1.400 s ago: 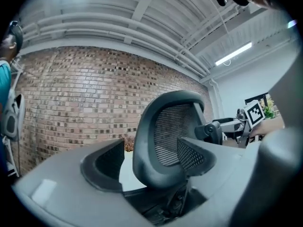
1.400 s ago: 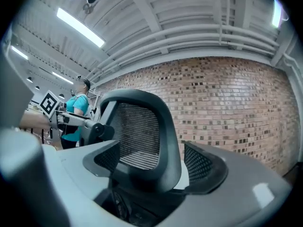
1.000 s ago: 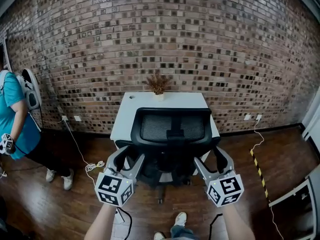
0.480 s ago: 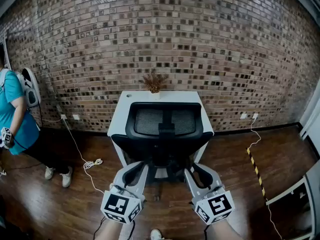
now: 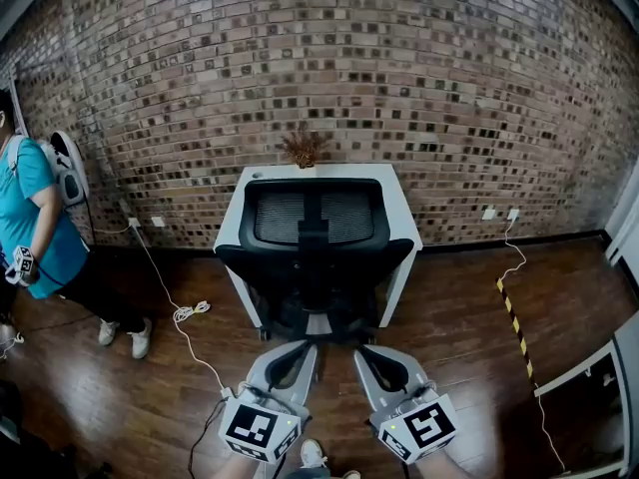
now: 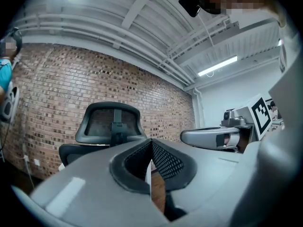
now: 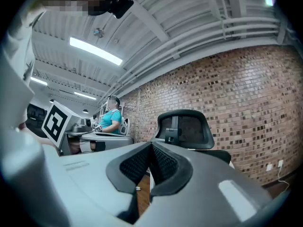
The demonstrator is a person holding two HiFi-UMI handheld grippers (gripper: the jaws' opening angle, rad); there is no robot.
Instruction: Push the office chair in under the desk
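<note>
The black mesh-back office chair [image 5: 313,247] stands pushed in against the white desk [image 5: 401,213] by the brick wall, its seat under the desktop. My left gripper [image 5: 304,350] and right gripper [image 5: 363,352] hang side by side low in the head view, short of the chair and not touching it. Both are shut with nothing between their pads. In the left gripper view the chair [image 6: 111,124] rises beyond my left gripper [image 6: 151,145], with the right gripper [image 6: 213,137] alongside. The right gripper view shows the chair [image 7: 184,126] past my right gripper [image 7: 150,155].
A dried plant [image 5: 303,148] sits at the desk's back edge. A person in a teal shirt [image 5: 35,218] stands at the left. A white cable [image 5: 185,312] trails across the wooden floor. Yellow-black tape [image 5: 514,327] and a white frame [image 5: 589,397] lie to the right.
Both grippers have drawn back from the chair toward me and gone from open to shut. The chair now sits farther in under the desk.
</note>
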